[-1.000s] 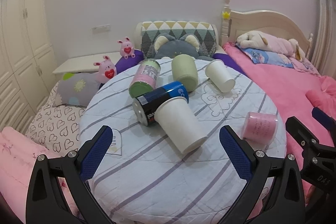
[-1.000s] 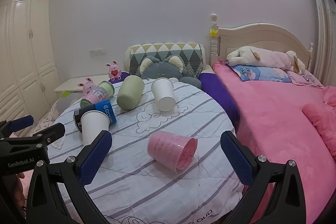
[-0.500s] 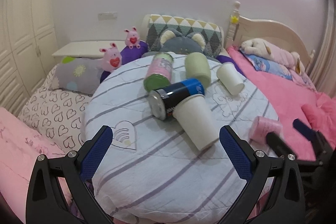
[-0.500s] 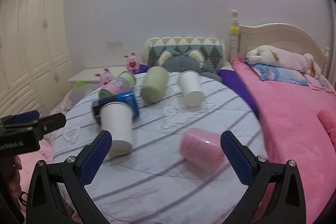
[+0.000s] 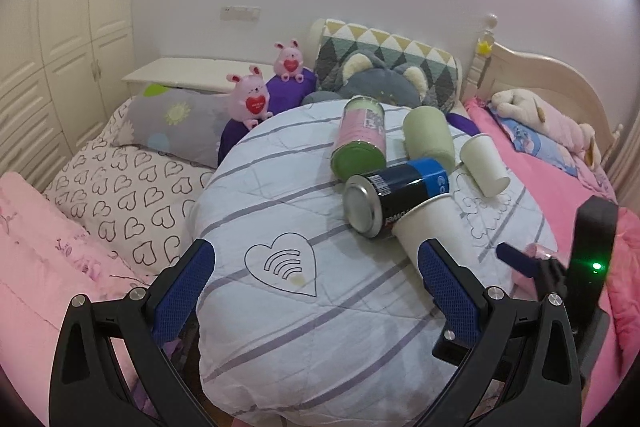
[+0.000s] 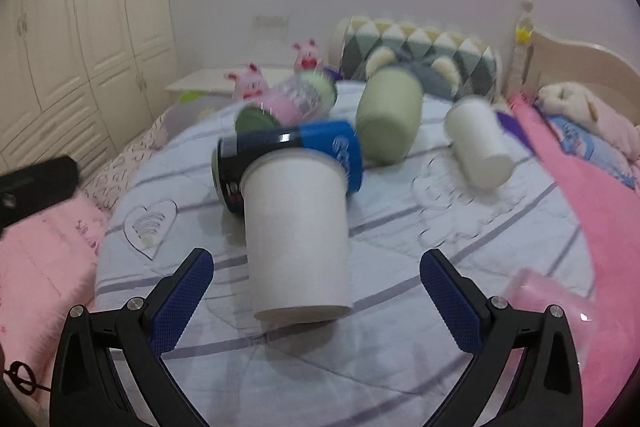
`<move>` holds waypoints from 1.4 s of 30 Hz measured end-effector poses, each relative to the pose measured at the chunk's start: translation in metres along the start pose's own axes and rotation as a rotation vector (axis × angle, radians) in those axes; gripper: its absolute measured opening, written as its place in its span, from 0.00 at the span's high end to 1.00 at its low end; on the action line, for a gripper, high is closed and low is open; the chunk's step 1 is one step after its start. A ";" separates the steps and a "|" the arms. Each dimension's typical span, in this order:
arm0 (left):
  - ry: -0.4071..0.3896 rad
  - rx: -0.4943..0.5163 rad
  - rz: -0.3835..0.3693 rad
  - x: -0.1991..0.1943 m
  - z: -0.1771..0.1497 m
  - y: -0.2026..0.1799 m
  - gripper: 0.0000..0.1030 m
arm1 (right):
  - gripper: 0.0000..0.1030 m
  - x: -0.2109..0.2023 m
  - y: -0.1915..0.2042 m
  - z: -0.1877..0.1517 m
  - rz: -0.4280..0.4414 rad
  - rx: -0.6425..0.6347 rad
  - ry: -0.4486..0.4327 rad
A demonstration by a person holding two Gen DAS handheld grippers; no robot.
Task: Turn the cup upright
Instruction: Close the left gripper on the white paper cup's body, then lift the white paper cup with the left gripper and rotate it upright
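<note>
Since the earlier frame, right tool point(image 6: 316, 281), spread and empty, now faces the large white paper cup point(image 6: 296, 235); cup axis points toward it, base nearest.

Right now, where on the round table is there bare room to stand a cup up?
Bare cloth lies around the heart print, left of the can and big white cup, and along the table's near edge. The far right side is crowded: jar, green cup, small white cup.

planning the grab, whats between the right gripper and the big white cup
Only bare striped quilt lies between the right gripper and the big white paper cup, seen in the right wrist view.
</note>
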State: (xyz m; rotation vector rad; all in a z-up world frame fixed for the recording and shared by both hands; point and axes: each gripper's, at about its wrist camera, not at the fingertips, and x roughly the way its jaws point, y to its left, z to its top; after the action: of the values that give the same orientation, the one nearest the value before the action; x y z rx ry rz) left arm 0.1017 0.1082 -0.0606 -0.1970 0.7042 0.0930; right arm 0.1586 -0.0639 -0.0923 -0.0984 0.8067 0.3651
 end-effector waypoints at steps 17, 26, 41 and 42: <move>0.055 0.051 -0.019 0.007 -0.009 -0.022 0.00 | 0.41 -0.022 -0.008 -0.021 0.037 0.099 0.056; 0.112 0.101 -0.066 0.009 -0.021 -0.053 0.00 | 0.40 -0.025 -0.017 -0.041 -0.001 0.146 0.076; 0.252 0.054 -0.129 0.031 -0.023 -0.115 0.00 | 0.17 -0.074 -0.055 -0.060 0.087 0.143 -0.061; 0.267 0.051 -0.127 0.035 -0.024 -0.118 0.00 | 0.17 -0.076 -0.058 -0.061 0.080 0.137 -0.065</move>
State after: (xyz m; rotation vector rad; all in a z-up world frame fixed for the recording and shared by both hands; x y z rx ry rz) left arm 0.1310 -0.0119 -0.0831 -0.2072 0.9564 -0.0737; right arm 0.0889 -0.1526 -0.0827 0.0731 0.7703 0.3853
